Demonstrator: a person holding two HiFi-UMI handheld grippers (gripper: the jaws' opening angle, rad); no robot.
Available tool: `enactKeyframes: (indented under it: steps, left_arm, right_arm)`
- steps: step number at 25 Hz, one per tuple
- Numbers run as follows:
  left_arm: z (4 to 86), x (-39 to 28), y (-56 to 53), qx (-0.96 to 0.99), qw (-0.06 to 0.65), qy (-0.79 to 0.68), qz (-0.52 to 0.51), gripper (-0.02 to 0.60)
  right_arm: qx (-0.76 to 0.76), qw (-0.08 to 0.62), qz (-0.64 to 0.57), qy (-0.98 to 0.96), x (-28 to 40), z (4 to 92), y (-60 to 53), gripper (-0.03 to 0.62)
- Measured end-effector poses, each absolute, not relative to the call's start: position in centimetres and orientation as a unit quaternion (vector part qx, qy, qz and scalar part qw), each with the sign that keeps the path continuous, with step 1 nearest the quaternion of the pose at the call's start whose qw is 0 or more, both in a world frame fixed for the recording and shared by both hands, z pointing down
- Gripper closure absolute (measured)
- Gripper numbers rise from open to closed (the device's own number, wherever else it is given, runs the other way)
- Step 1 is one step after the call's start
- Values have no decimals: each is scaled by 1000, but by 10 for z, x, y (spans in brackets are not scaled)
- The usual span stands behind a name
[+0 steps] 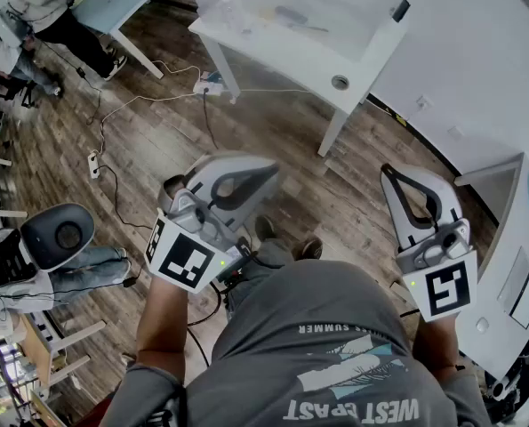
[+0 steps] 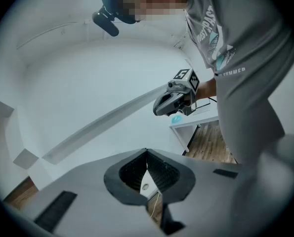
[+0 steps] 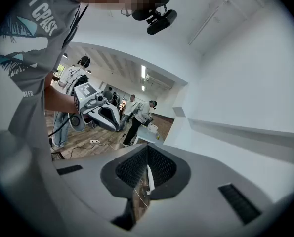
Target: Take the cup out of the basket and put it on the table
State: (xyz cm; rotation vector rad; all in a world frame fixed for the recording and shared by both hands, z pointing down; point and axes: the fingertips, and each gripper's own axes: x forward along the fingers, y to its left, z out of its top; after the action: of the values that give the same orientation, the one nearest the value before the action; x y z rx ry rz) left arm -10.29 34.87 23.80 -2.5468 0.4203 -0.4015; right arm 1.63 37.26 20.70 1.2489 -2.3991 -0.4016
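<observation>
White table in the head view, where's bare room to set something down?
The white table looks bare along its near edge, from the left corner to the round hole. Small items sit mid-top, a dark object at the far right.

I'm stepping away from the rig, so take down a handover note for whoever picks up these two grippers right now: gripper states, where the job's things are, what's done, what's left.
Left gripper: fingers shut, nothing between them.
Right gripper: fingers shut, also empty.
Both are held in front of the body while standing.
Cup and basket: not in any view.
A white table stands ahead.
Done: nothing that shows.
Left: find the basket, open a gripper, lift the cup out, set it on the table.
</observation>
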Motion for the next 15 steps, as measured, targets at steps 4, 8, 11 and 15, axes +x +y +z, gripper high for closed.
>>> enactKeyframes:
  steps: [4,8,11,15]
  left_arm:
    - [240,-106,350,-941,261,154,-148,571]
    - [241,-108,350,-941,262,152,-152,571]
    - [241,-108,351,-941,261,153,-150,571]
    - [242,-110,354,-941,261,155,-148,571]
  right_arm:
    - [447,205,-144,-859,13,209,374,583]
    - [447,206,-142,-859,12,210,375,583]
    - [448,205,-140,-859,11,210,375,583]
    - [447,205,-143,-859,9,212,378,583]
